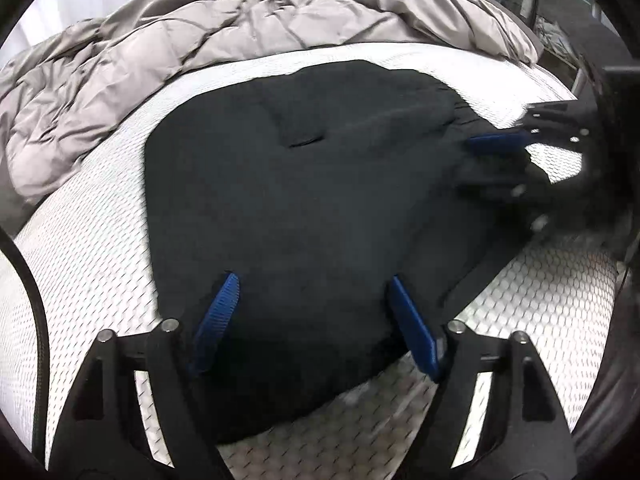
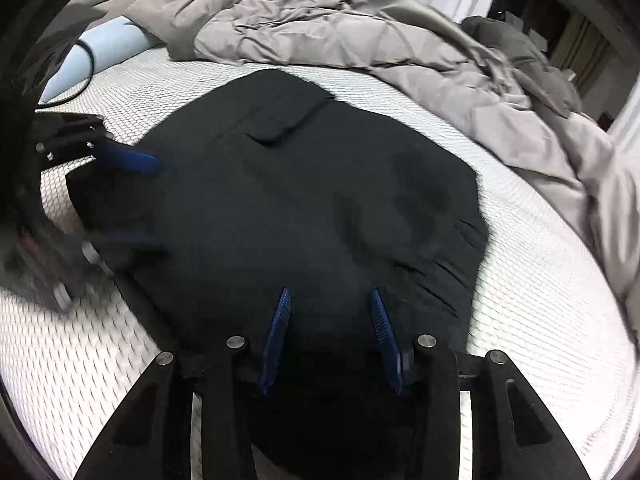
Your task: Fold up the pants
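Blue-padded fingers (image 1: 218,320) of the left gripper (image 1: 312,320) stand spread wide over the near hem of the black pants (image 1: 320,200), the cloth lying between them but not visibly pinched. The right gripper (image 2: 332,336) holds its pads at a narrower gap, apart and astride a hump of the same fabric; whether they bite into it is hard to judge, since black cloth swallows the contact line. The pants sit as a compact dark bundle at the centre of the white mattress (image 2: 520,280), a pocket flap at twelve o'clock from the right gripper, gathered waistband pleats at two o'clock. A rumpled grey duvet (image 1: 200,40) is heaped from ten to two o'clock beyond, with a pale blue pillow (image 2: 100,52) at ten o'clock in the right wrist view. If either gripper closes on the top layer alone, the fold beneath could slide open; uneven lifting by the two hands would skew the edges. The near edge of the bundle vanishes under both tools, the layer count is unreadable, and each gripper appears blurred in the other's view.
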A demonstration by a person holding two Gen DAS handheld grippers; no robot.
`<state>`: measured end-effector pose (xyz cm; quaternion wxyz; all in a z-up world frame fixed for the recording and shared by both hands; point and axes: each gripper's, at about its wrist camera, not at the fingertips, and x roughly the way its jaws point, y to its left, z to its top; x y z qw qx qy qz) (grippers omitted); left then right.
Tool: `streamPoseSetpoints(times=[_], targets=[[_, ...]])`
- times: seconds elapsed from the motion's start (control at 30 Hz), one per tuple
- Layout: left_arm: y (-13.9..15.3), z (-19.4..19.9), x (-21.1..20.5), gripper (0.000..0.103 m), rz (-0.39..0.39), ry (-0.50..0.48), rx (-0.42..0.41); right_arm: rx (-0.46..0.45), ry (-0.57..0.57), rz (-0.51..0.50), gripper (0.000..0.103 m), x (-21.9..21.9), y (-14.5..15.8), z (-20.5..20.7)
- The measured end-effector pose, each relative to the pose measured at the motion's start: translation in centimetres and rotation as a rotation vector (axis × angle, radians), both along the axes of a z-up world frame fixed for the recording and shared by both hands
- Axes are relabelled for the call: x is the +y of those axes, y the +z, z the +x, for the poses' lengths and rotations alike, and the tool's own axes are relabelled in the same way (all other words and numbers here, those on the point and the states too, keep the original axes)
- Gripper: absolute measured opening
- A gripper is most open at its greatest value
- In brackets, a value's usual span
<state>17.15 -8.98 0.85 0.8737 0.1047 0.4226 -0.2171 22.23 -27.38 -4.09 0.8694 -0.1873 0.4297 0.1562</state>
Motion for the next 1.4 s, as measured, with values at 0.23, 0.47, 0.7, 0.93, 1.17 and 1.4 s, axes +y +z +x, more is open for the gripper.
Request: streamPoseSetpoints(times=[0.23,0.47,0.7,0.93,1.17,1.4], targets=[[4.2,0.1,2.6,0.077,-0.179,0.111,-0.098,-0.016,-0.071,0.168,0.044,-2.6,1.7,0.4],[0.1,4.9,0.3,0.075,-0.108,0.126,0.009,0.044,-0.086,0.208,0.045,2.1,-0.6,4.9],[0.9,4.2,4.4,0.065,-0.151,0.196,0.046,0.034,-0.148,0.209,0.041,-1.4,0.1,3.8],[2.8,7.5,3.5,0.064,-0.176,0.217,0.016,0.003,-0.106,0.289,0.044,2.3,1.2,5.9],[0.5,8.9,5.0,0.063,-0.145,0.236,0.100,0.039,-0.189,0.019,0.042,1.7,-1.2,8.5],[3.1,9.7,7.4,0.061,-0.287,0.332,0.073,0.015,-0.136,0.094,0.041,2.8,-0.3,7.4]])
